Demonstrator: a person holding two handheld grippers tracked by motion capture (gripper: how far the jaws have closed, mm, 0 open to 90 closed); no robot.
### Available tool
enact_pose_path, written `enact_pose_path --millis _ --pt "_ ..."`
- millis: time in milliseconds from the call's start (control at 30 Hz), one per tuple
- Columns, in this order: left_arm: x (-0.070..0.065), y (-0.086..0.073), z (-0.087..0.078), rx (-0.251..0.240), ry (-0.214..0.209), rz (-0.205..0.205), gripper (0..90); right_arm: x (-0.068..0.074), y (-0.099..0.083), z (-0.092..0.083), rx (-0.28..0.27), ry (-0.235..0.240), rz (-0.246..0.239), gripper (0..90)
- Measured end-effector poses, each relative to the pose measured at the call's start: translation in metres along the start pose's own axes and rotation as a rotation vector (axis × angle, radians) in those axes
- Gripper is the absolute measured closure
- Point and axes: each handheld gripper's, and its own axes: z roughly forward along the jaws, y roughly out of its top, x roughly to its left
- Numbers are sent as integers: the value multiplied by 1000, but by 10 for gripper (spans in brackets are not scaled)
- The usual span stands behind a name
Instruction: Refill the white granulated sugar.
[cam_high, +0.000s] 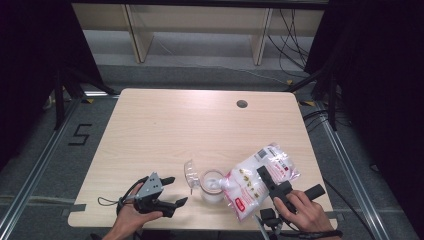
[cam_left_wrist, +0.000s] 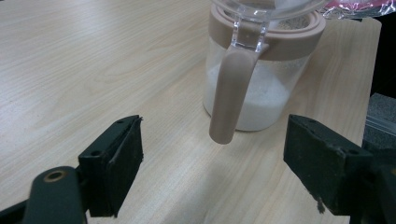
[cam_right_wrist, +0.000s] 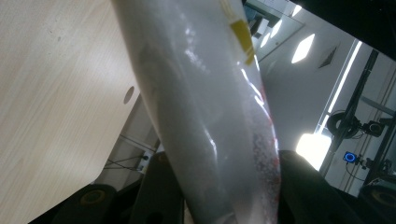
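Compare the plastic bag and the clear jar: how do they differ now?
The plastic bag is soft, lifted and tilted in the right gripper; the clear jar is rigid and stands upright on the table, ungripped. The bag bears printing; the jar has a beige collar. Both hold white grains.

The surface (cam_high: 200, 125) is a light wooden top with a round hole (cam_high: 242, 104) near its far right corner. A clear jar (cam_high: 212, 186) with white grains stands near the front edge.

A pale wooden table (cam_high: 165, 130) (a round cable hole (cam_high: 242, 104) near its far edge) is set on grey floor (cam_high: 65, 165); light shelving (cam_high: 200, 22) is seen behind, flanked by black curtains (cam_high: 30, 60).
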Motion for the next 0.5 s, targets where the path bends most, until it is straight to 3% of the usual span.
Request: enact_pose_path --millis 500 --pt "0 0 0 0 1 -4 194 -1 0 0 -7 0 -13 732"
